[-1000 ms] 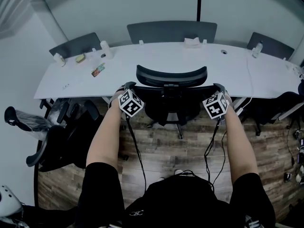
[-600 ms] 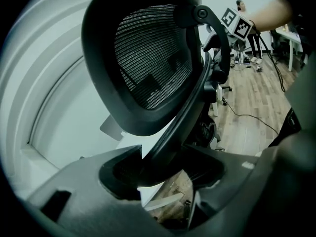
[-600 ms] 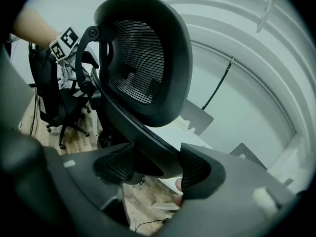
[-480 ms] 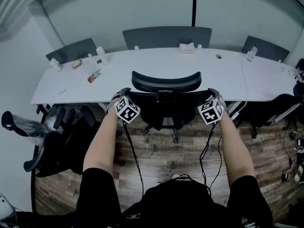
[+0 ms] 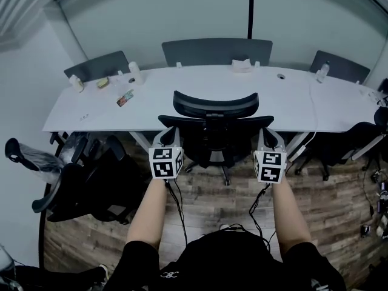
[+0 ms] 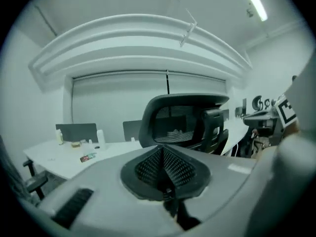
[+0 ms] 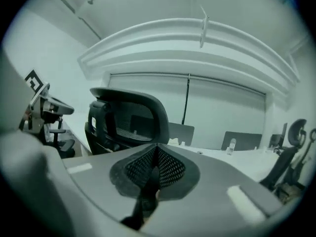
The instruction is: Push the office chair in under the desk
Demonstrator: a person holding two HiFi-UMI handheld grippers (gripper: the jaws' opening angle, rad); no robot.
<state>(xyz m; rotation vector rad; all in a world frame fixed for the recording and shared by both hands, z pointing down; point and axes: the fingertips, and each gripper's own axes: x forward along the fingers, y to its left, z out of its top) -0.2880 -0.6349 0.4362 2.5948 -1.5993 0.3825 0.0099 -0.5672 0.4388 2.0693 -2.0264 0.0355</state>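
Observation:
The black mesh office chair (image 5: 215,132) stands at the white desk (image 5: 182,99), its headrest (image 5: 215,104) over the desk's front edge and its seat beneath. My left gripper (image 5: 167,133) hangs just off the left edge of the chair's back, apart from it. My right gripper (image 5: 269,136) hangs likewise off the right edge. Both have just been closing and are shut with nothing between them. The left gripper view has the left gripper's (image 6: 163,168) pads meeting in front of the headrest (image 6: 182,116); the right gripper view has the right gripper's (image 7: 155,165) pads doing the same.
A second black chair (image 5: 79,183) stands to my left by the desk's end, more chairs (image 5: 351,139) to the right. Grey dividers (image 5: 216,49) line the desk's far side. Small bottles (image 5: 134,73) and a packet (image 5: 125,97) lie on the desk's left part. Cables (image 5: 176,205) trail over the wooden floor.
Both grippers have come back off the sides of the chair's back towards me, rolled so their marker cubes face up, and shut. The chair stays at the desk.

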